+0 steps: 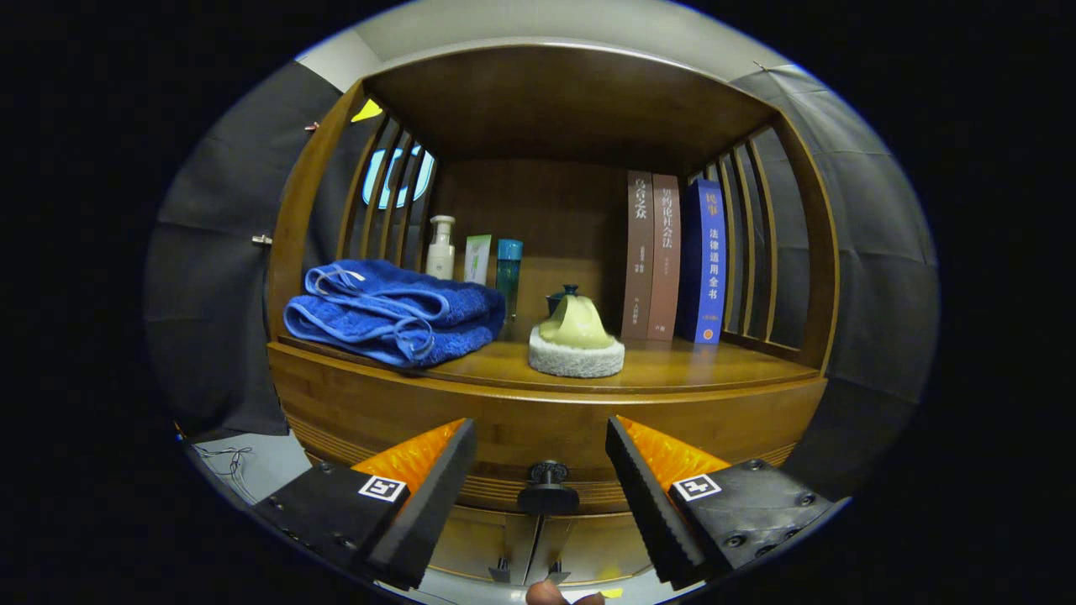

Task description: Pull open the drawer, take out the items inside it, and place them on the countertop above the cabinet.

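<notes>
A wooden cabinet stands in front of me with its countertop under an upper shelf board. Below the countertop runs the curved drawer front, which looks closed. Its dark round knob sits just ahead of my fingers, centred in the gap between them. My gripper is open, and its fingers flank the knob without touching it. What is inside the drawer is hidden.
On the countertop lie a folded blue towel, three small bottles, a pale green piece on a white fluffy pad, a dark teapot and three upright books. Cabinet doors sit below the drawer. Slatted sides enclose the countertop.
</notes>
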A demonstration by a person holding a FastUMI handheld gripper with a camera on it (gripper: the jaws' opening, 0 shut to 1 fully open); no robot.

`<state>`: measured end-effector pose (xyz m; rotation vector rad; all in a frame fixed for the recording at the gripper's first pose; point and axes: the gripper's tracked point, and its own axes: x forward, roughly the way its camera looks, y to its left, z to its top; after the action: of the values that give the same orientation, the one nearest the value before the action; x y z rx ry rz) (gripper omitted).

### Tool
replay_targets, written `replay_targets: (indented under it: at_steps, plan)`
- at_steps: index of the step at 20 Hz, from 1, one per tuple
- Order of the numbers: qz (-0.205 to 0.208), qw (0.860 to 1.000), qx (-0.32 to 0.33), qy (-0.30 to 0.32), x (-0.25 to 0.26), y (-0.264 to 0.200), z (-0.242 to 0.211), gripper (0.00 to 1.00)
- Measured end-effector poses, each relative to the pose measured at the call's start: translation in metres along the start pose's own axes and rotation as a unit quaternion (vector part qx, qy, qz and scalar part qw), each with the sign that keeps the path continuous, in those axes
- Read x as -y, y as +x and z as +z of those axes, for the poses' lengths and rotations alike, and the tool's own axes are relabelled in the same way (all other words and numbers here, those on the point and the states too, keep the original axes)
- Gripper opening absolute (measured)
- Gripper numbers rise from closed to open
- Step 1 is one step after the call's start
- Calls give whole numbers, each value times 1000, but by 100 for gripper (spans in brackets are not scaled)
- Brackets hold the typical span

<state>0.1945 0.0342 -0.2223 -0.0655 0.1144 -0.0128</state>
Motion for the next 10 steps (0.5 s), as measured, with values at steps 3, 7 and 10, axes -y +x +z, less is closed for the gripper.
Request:
replay_targets:
  at_steps: [3,7,10]
  plan:
    - [-5,1000,2,8,6,-24,19,99]
    - [-6,1000,-5,18,15,-54,44,99]
    - [-9,1000,-8,24,22,-77,66,99]
